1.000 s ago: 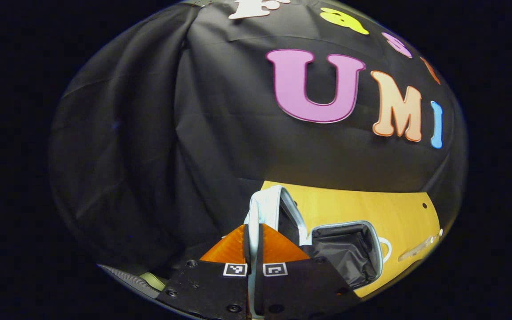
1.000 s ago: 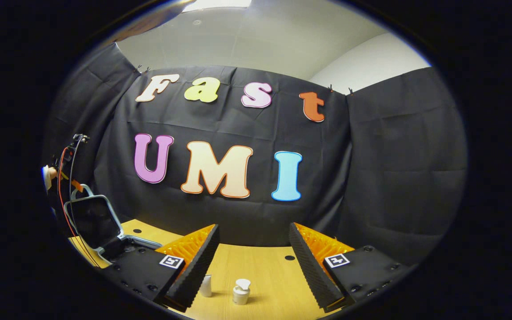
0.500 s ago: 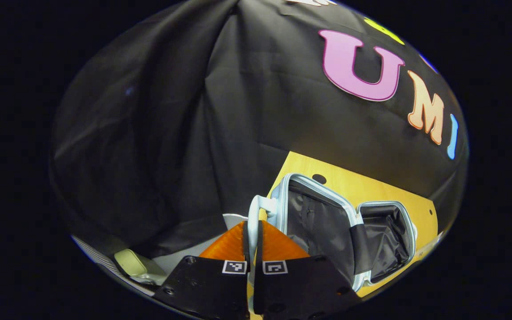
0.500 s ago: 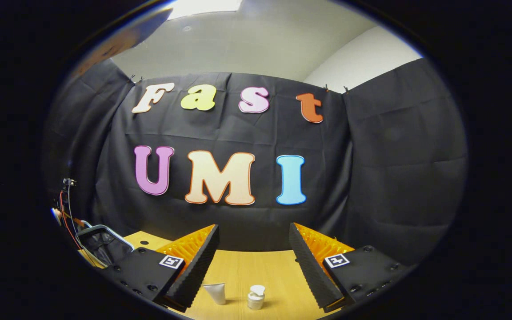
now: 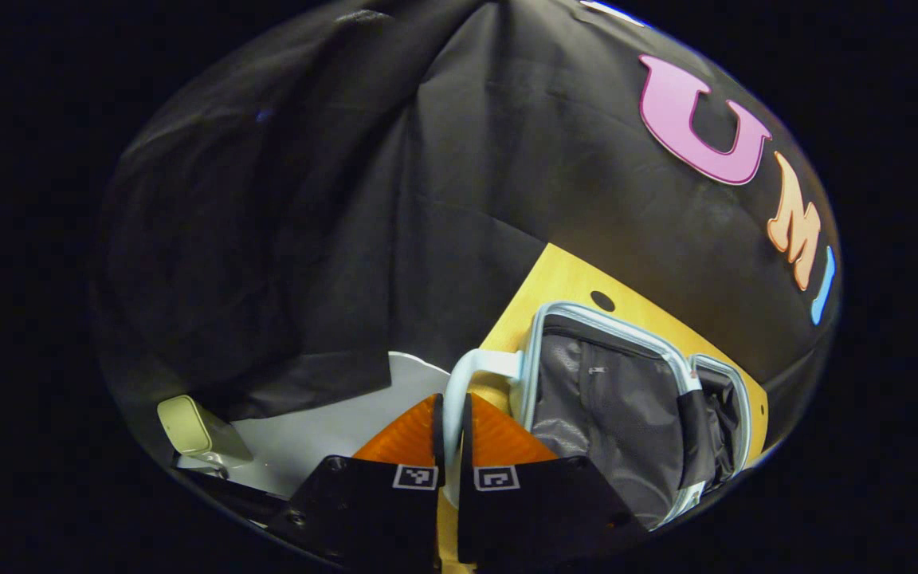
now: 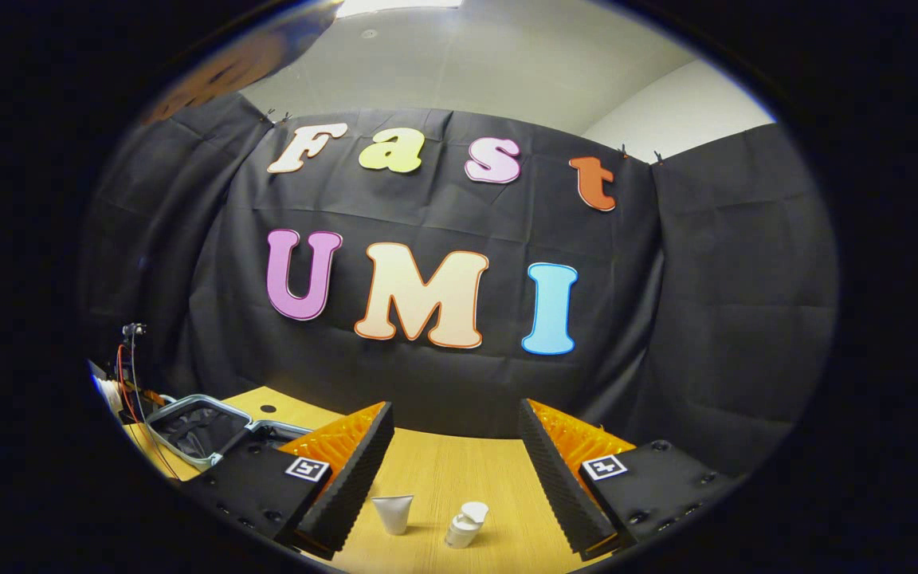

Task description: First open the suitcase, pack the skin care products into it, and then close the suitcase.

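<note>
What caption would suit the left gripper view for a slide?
Left gripper shut on the suitcase handle, the open suitcase lying flat on the wooden table.

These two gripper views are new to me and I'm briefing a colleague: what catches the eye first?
In the left gripper view, the pale blue suitcase with dark lining lies wide open on the yellow wooden table, and the left gripper is clamped on its light handle. In the right gripper view, the right gripper hangs with jaws apart above a small white tube and a white pump bottle.
</note>
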Demonstrator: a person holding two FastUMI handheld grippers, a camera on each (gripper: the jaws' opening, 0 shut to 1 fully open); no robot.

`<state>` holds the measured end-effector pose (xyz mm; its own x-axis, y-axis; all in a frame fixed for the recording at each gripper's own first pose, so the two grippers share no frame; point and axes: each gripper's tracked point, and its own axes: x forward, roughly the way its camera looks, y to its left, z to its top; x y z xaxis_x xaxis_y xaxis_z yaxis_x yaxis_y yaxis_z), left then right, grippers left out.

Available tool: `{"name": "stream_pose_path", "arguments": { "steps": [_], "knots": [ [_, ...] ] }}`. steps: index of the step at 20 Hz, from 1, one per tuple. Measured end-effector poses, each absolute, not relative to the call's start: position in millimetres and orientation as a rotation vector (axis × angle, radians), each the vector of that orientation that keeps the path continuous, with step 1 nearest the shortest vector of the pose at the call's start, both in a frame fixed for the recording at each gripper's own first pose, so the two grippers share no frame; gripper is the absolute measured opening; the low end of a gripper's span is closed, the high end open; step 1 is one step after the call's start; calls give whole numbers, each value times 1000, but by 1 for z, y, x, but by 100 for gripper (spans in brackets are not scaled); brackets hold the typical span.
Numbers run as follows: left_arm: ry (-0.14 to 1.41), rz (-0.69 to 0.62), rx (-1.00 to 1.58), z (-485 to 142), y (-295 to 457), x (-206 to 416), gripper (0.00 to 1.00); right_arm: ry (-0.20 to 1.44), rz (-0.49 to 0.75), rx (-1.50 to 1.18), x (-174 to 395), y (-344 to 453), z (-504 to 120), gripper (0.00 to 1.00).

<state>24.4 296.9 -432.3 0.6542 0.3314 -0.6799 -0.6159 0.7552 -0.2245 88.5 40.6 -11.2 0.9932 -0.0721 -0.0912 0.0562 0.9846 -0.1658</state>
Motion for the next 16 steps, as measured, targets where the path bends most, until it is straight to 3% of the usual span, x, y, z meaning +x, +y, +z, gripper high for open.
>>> {"name": "stream_pose_path", "arguments": {
  "steps": [3, 8, 12, 16],
  "knots": [
    [630, 555, -475, -426, 299, 28, 10, 89, -91, -175, 80, 36, -8, 99],
    [513, 607, -361, -376, 307, 34, 99, 103, -101, -185, 66, 37, -10, 99],
    [417, 562, -242, -305, 289, 40, 93, 116, -111, -211, 53, 24, -13, 99],
    [335, 423, -220, -249, 206, 60, 95, 155, -120, -217, 45, 9, -34, 99]
  ]
}}
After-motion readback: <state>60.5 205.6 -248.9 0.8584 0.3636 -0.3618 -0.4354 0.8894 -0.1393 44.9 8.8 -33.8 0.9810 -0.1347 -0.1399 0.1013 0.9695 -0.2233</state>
